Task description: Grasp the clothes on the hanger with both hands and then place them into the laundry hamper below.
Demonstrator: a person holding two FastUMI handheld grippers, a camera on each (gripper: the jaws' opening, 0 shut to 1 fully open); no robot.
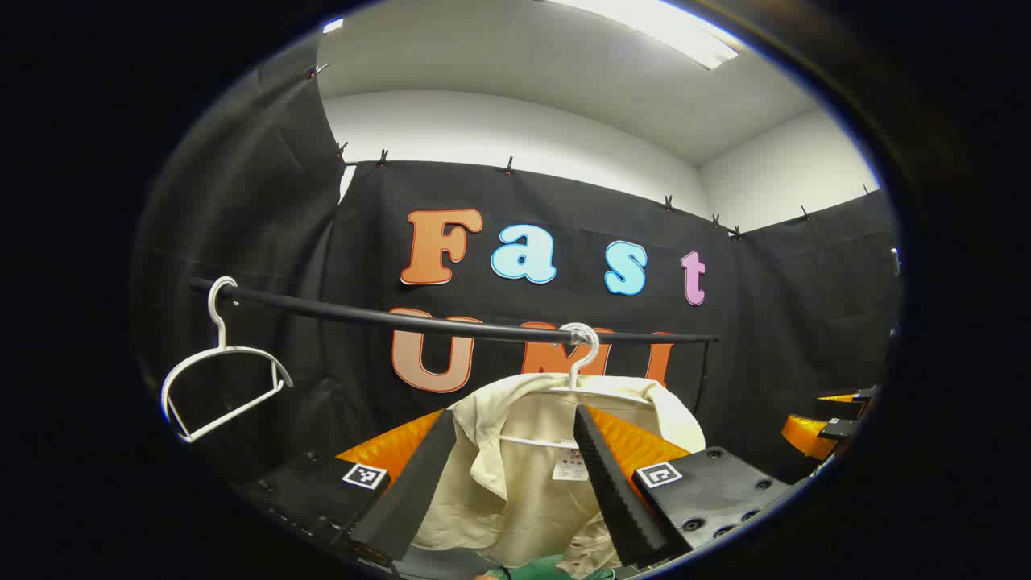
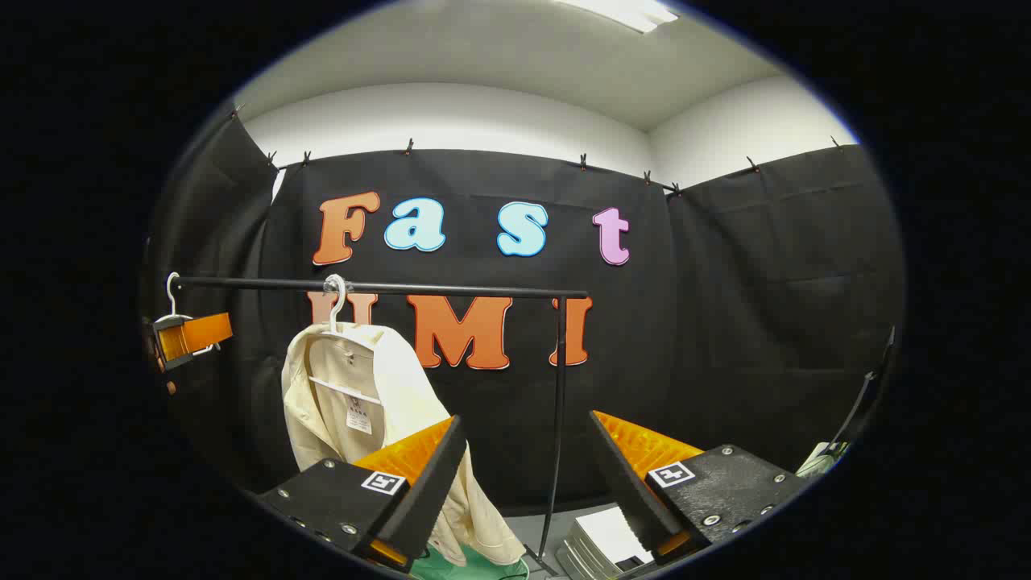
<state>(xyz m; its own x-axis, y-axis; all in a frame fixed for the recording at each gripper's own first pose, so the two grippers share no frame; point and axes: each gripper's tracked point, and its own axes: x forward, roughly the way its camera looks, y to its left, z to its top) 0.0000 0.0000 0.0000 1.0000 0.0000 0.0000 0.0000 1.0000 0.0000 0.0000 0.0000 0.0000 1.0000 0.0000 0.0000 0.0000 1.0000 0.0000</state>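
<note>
Approach step. Cream shirt (image 1: 532,451) hangs on hanger (image 1: 581,354) from rail (image 1: 403,322). Left gripper (image 1: 515,483) fingers spread, framing shirt; right gripper (image 2: 523,483) spread, well off. Next: both close in, pinch cloth. Green hamper (image 2: 459,564) below.

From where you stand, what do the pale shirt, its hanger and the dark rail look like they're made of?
The cream shirt looks like thin woven cloth, matt, judging by its soft folds and creases. Its white hanger seems coated wire or plastic: slim, smooth, slightly glossy. The black rail looks like a painted or coated metal tube, straight and thin with a faint sheen, though I can't be sure.
</note>
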